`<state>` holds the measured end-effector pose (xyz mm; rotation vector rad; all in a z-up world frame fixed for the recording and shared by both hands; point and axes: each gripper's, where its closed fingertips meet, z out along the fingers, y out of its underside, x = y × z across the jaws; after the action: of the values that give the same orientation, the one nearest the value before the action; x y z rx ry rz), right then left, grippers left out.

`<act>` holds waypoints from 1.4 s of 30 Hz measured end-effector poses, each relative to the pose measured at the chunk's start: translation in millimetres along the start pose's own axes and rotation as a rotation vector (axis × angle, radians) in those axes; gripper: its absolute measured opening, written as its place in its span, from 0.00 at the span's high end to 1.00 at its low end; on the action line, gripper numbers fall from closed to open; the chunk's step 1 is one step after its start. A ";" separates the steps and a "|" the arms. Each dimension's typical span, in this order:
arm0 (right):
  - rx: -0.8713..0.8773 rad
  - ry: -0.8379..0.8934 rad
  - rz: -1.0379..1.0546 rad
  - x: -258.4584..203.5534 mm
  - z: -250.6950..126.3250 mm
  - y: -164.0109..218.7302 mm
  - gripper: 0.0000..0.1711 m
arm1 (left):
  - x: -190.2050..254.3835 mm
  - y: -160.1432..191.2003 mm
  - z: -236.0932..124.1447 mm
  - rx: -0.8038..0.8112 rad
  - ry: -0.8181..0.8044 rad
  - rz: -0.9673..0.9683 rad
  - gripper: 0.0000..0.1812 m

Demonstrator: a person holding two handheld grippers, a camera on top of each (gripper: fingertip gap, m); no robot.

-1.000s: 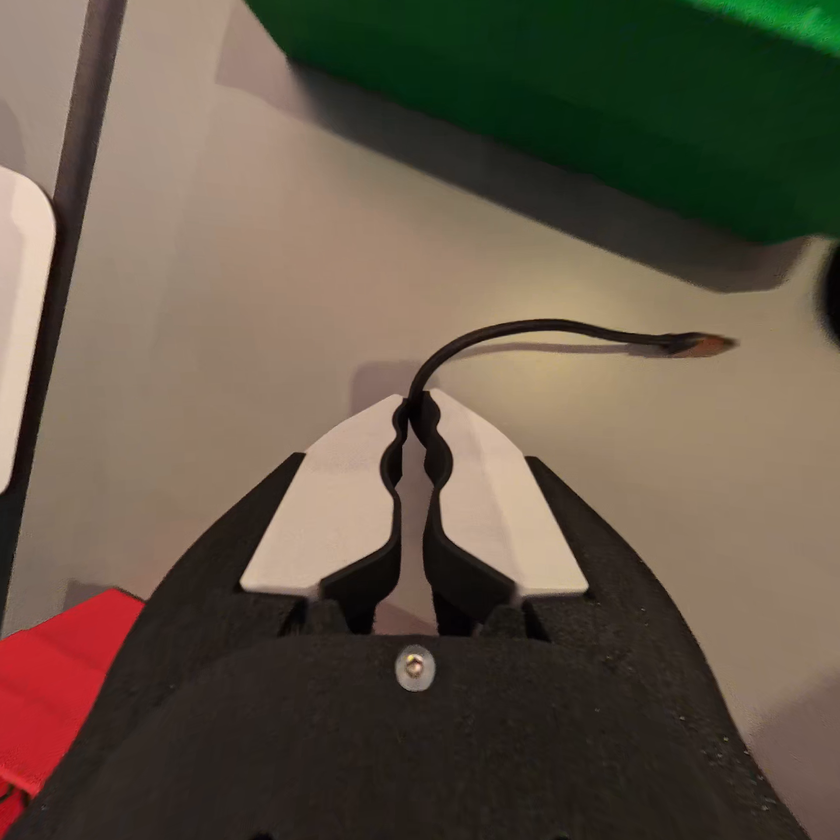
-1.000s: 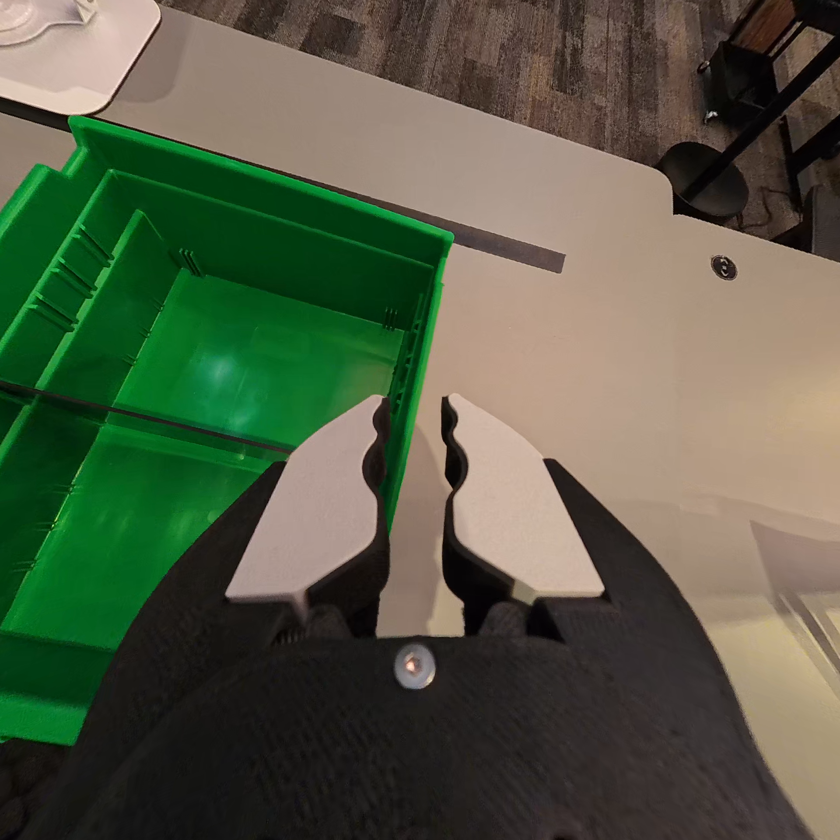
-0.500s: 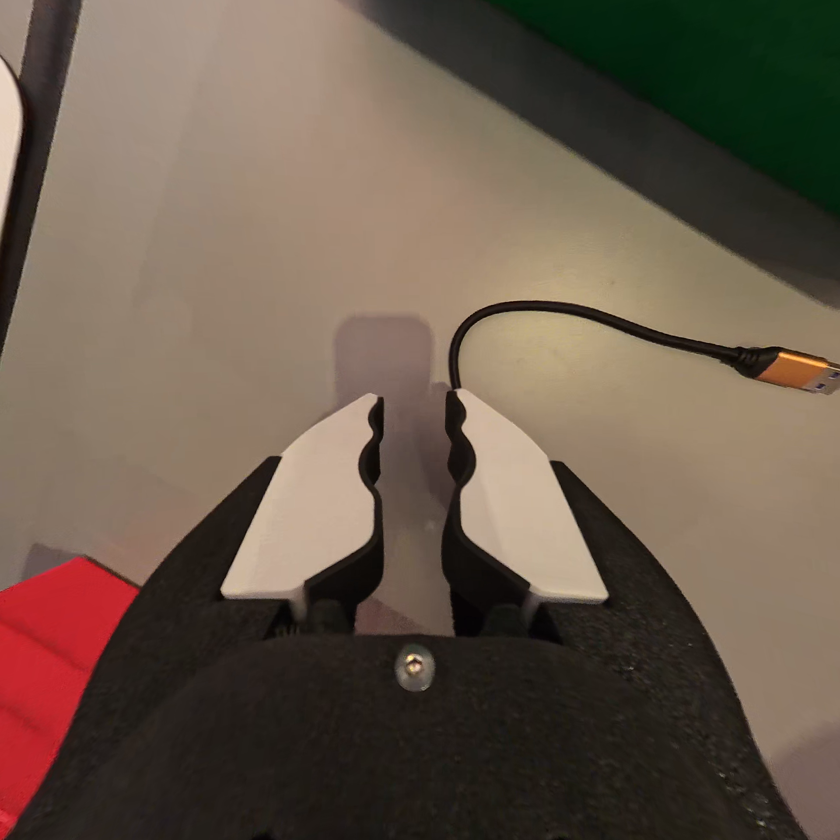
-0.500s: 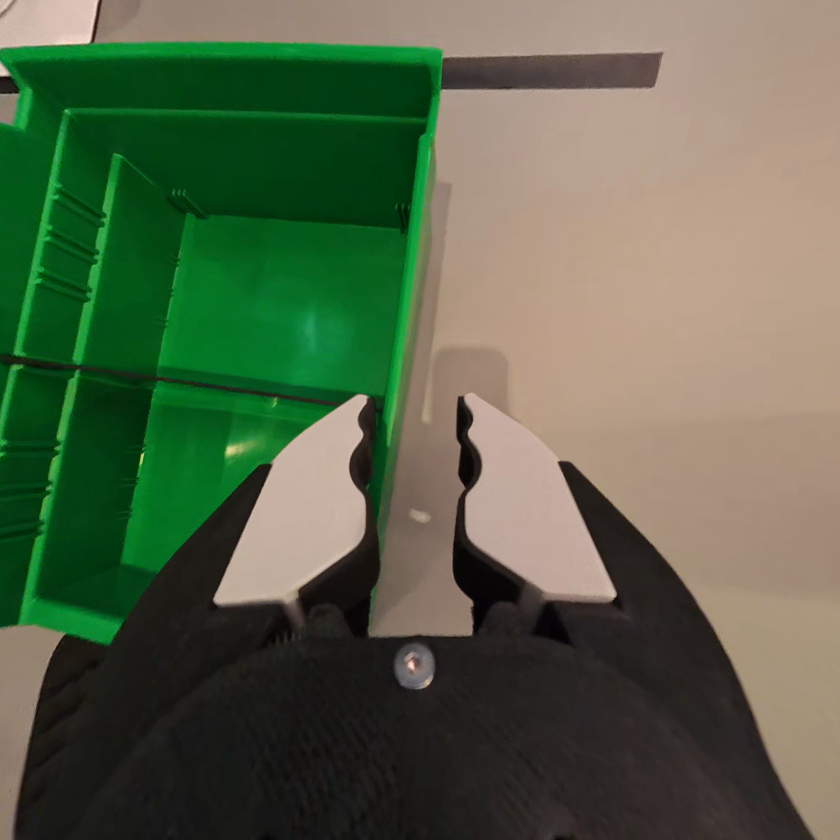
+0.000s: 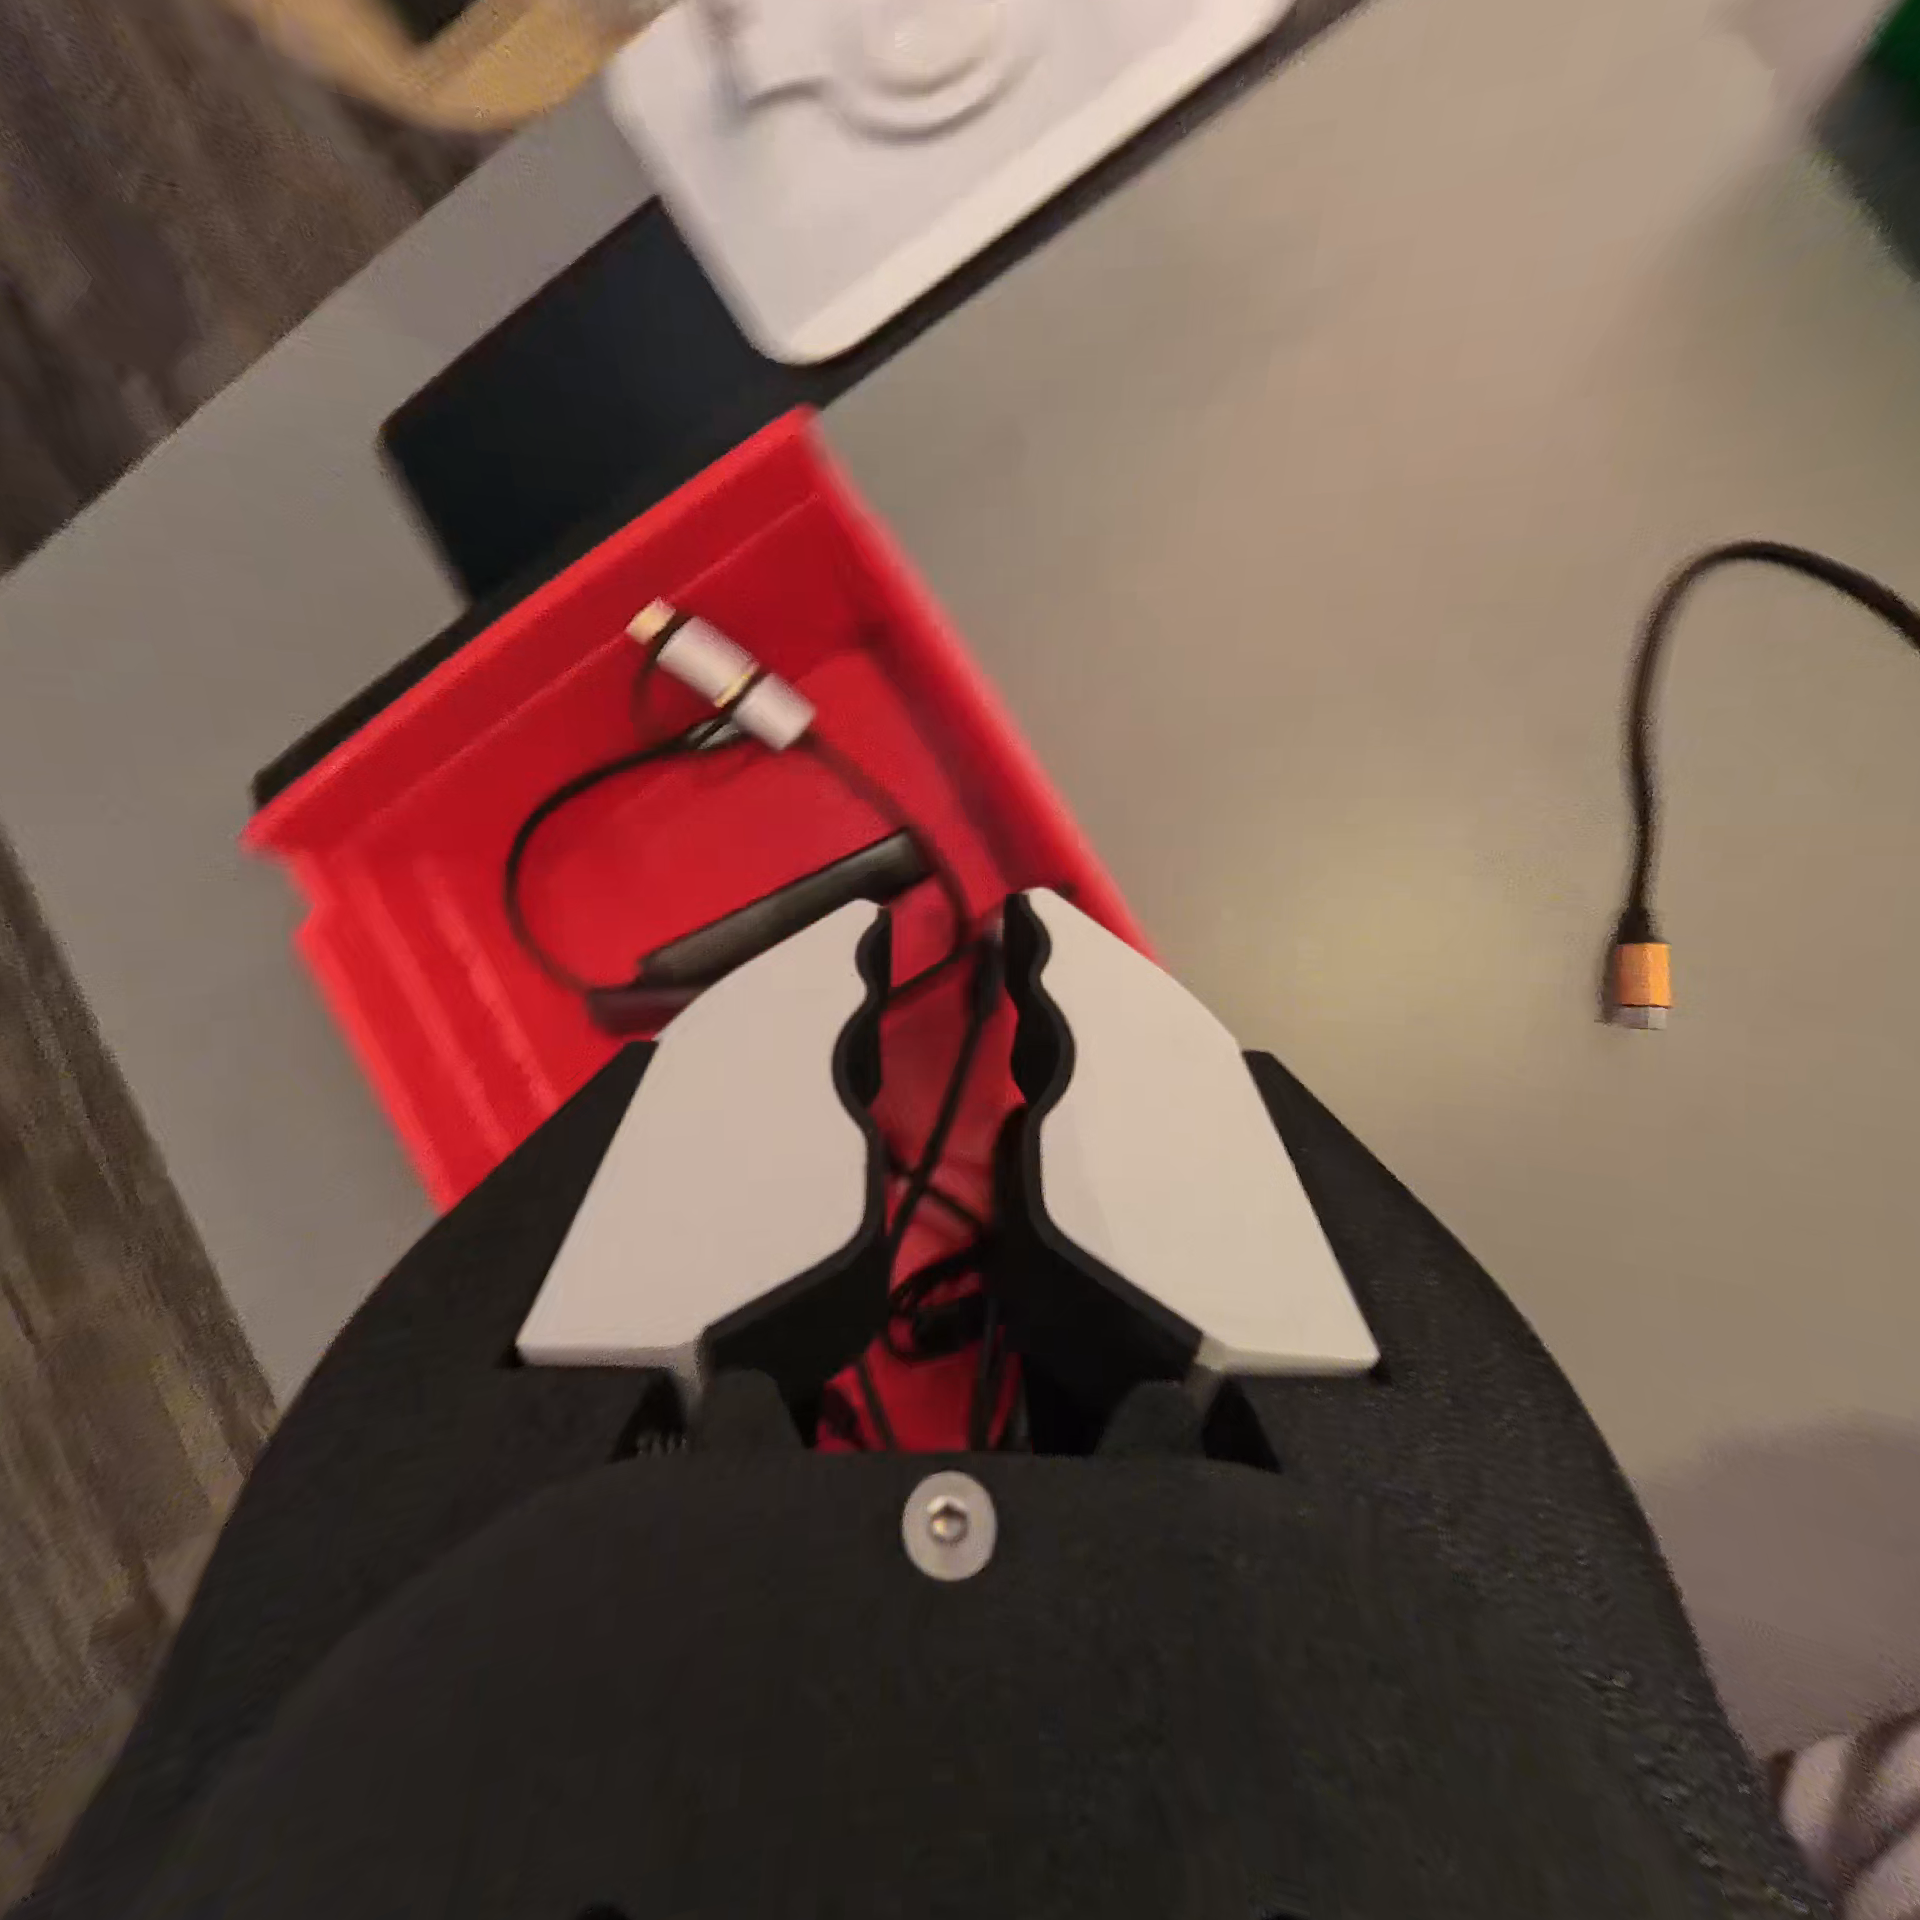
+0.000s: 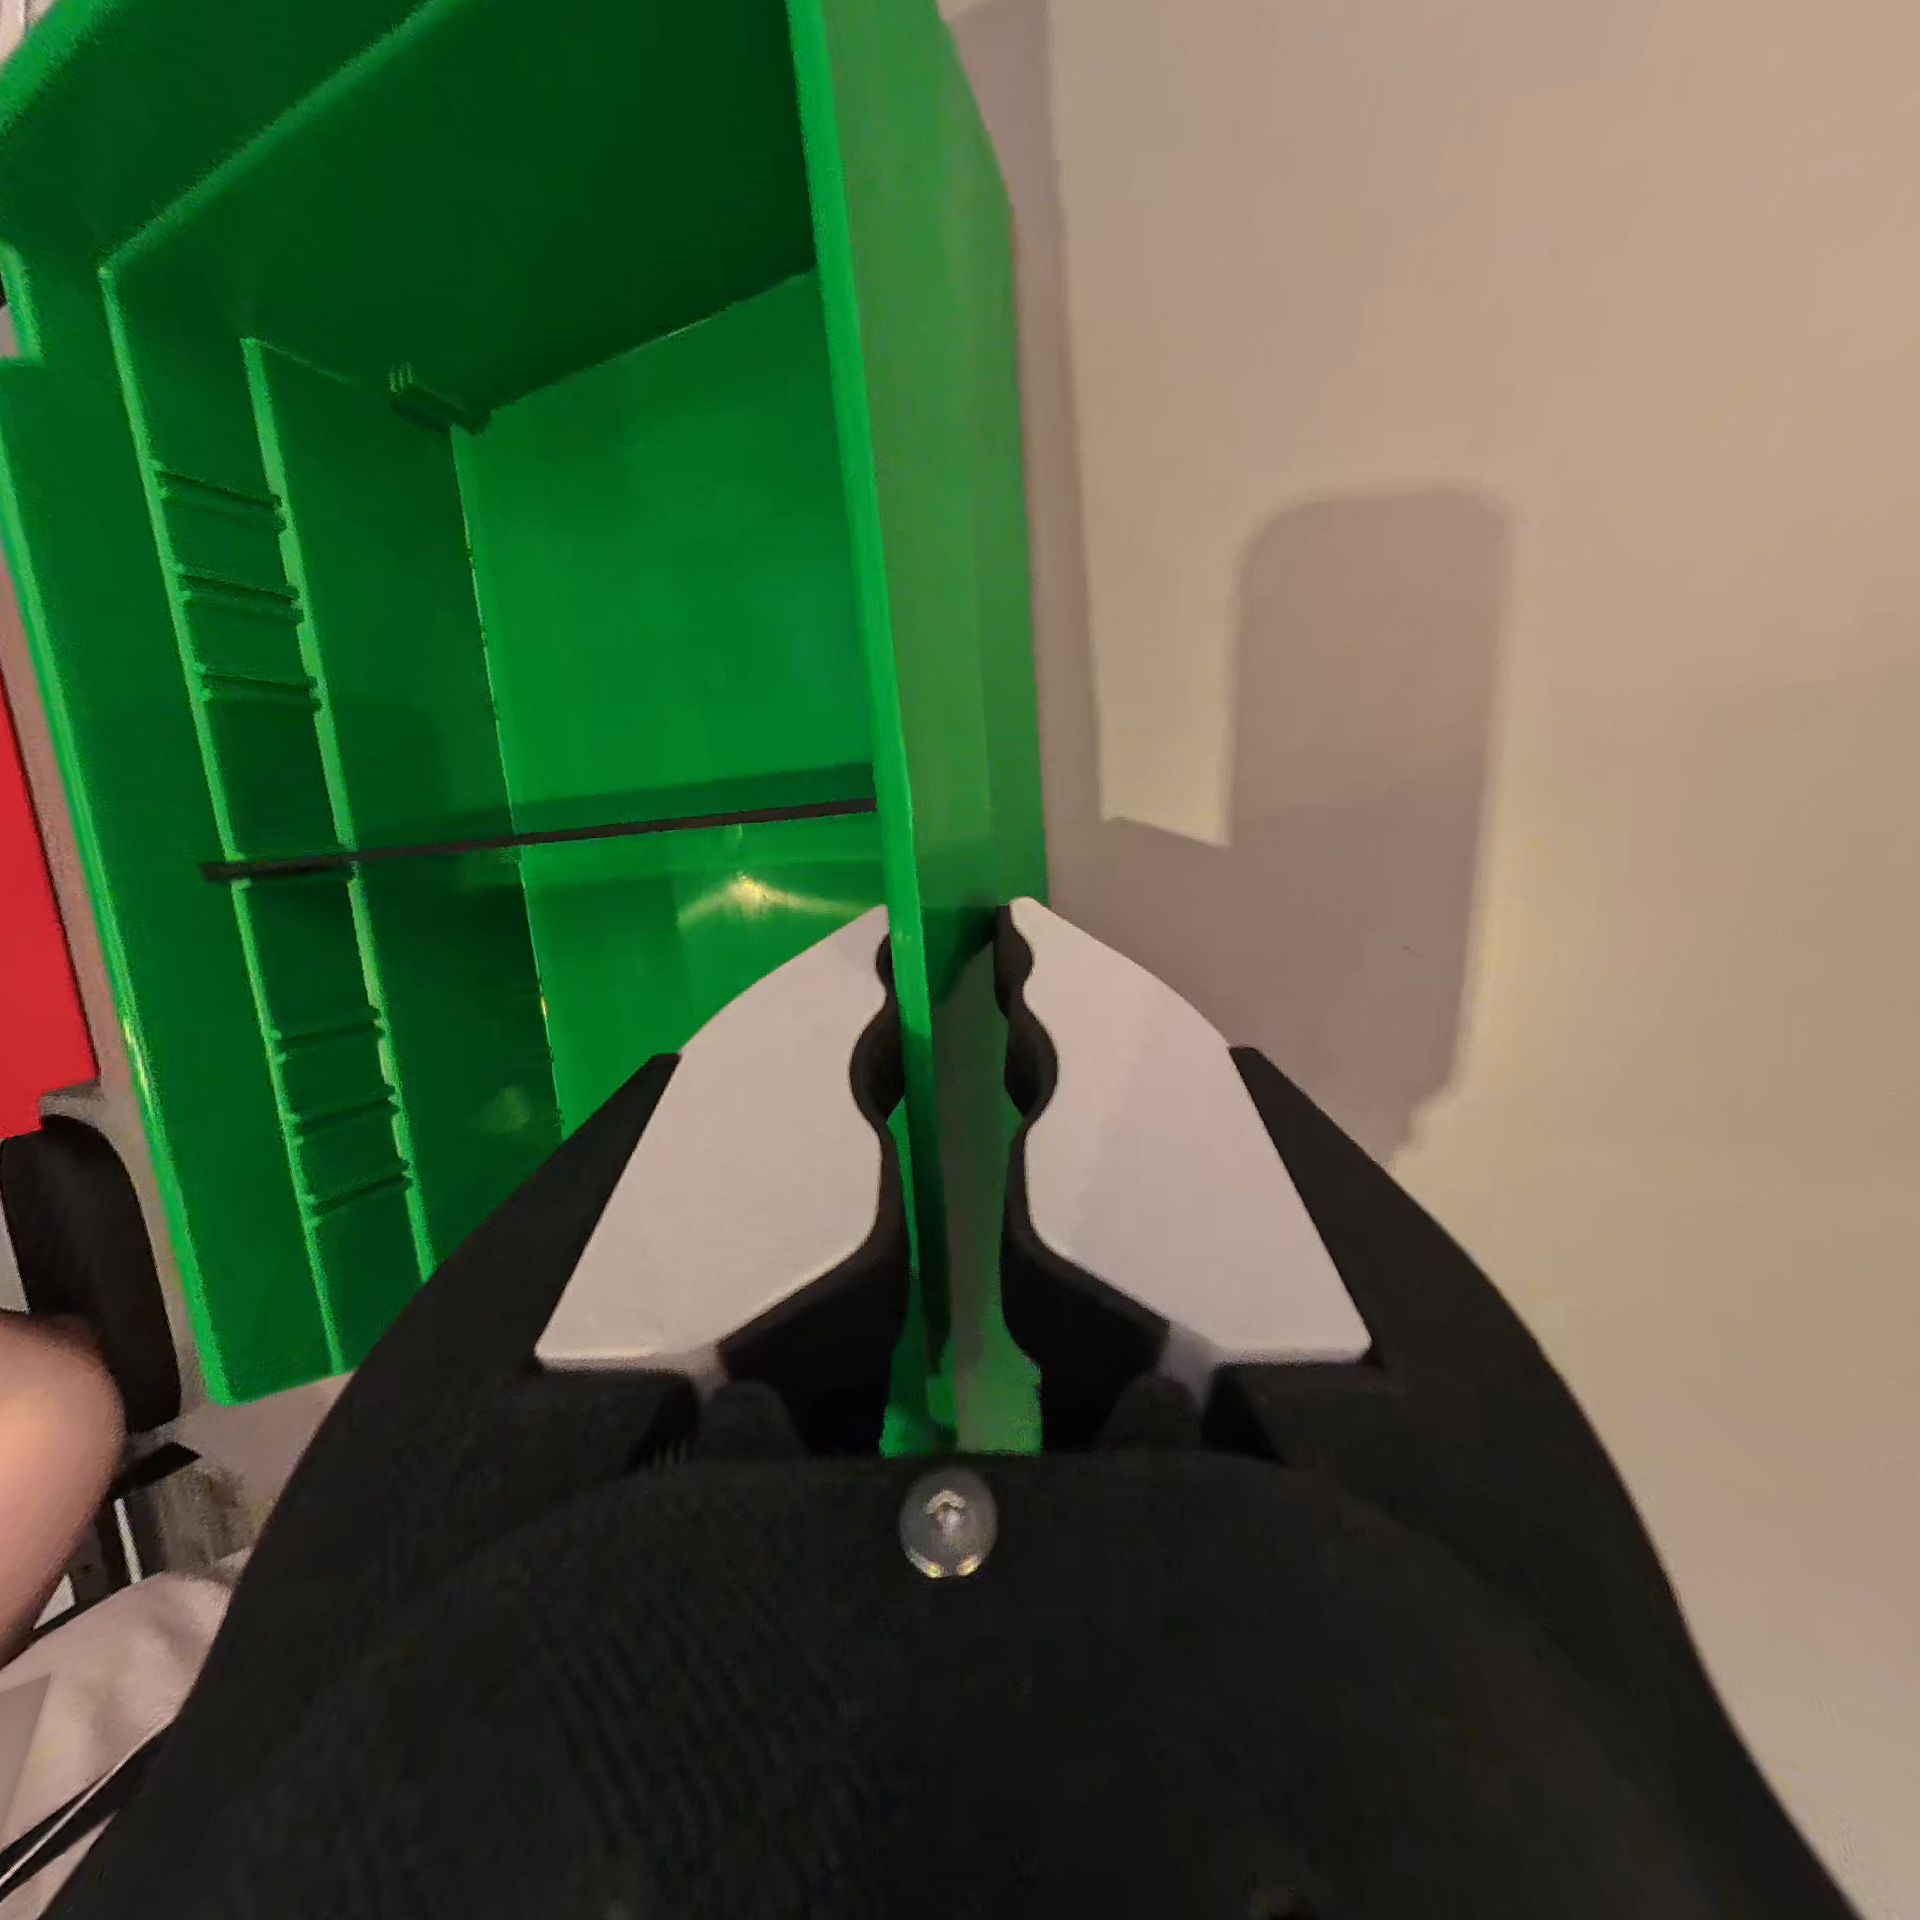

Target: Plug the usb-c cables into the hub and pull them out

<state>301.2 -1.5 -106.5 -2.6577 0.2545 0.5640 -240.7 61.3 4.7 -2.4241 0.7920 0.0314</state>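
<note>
A red bin (image 5: 436, 1039) holds a dark slim hub (image 5: 769, 925), thin black cables and two silver plugs (image 5: 717, 675). My left gripper (image 5: 945, 909) is open and empty, hovering over the bin's near end, with cables showing between its fingers. A black cable with an orange plug (image 5: 1642, 977) lies loose on the grey table (image 5: 1299, 520) to the right. My right gripper (image 6: 948, 914) is open and empty; the right wall (image 6: 862, 520) of an empty green bin shows between its fingers.
A white tray (image 5: 935, 156) and a black strip (image 5: 561, 416) lie beyond the red bin. The table edge and floor (image 5: 104, 1143) are to the left. A person's hand (image 6: 42, 1455) shows at the left of the right wrist view. There is about 55 centimeters between the tips of the two grippers.
My left gripper opened and let go of the black cable, then swung left over the red bin. My right gripper moved closer to the green bin's right wall.
</note>
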 end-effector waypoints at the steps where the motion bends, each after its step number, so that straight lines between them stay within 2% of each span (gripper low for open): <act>1: 0.000 0.006 0.004 1.3 -1.0 0.7 0.91 | -19.2 10.7 -3.9 -0.003 -0.022 -0.060 0.89; 5: 0.001 0.002 0.052 4.0 -4.1 4.8 0.91 | -56.4 38.3 -9.8 0.028 0.038 -0.230 0.89; 9: -0.016 0.033 0.080 7.1 -8.2 11.5 0.91 | -70.9 58.1 -5.9 0.009 0.081 -0.282 0.88; 14: 0.007 0.006 0.085 3.2 -17.2 8.4 0.91 | -42.7 60.5 1.2 -0.008 0.292 -0.239 0.84; 16: 0.062 -0.046 0.107 -3.6 -25.8 0.8 0.87 | -24.4 72.0 3.8 -0.092 0.374 -0.212 0.84; 19: 0.134 -0.051 0.102 -5.3 -38.4 -7.6 0.88 | -21.8 89.4 11.9 -0.205 0.335 -0.154 0.86; 24: 0.171 -0.037 0.078 -6.5 -46.8 -11.2 0.88 | -11.9 100.7 18.1 -0.273 0.385 -0.113 0.77; 28: 0.172 -0.044 0.075 -6.1 -46.8 -10.9 0.88 | -9.8 124.3 24.6 -0.386 0.382 -0.081 0.76; 32: 0.175 -0.047 0.070 -5.7 -47.8 -10.7 0.89 | -9.8 143.2 31.7 -0.496 0.397 -0.133 0.80; 35: 0.175 -0.046 0.068 -5.1 -48.3 -10.3 0.89 | -14.9 156.0 34.0 -0.563 0.377 -0.156 0.96; 38: 0.177 -0.043 0.066 -4.7 -49.5 -10.2 0.90 | -18.5 157.3 28.1 -0.561 0.368 -0.193 0.98; 42: 0.194 -0.052 0.053 -8.5 -52.2 -13.1 0.92 | -29.6 142.8 9.8 -0.465 0.283 -0.245 0.97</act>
<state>315.0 -11.2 -54.8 -2.4517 0.3464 0.5931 -341.7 -11.0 -72.3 -2.9999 0.6534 -0.2545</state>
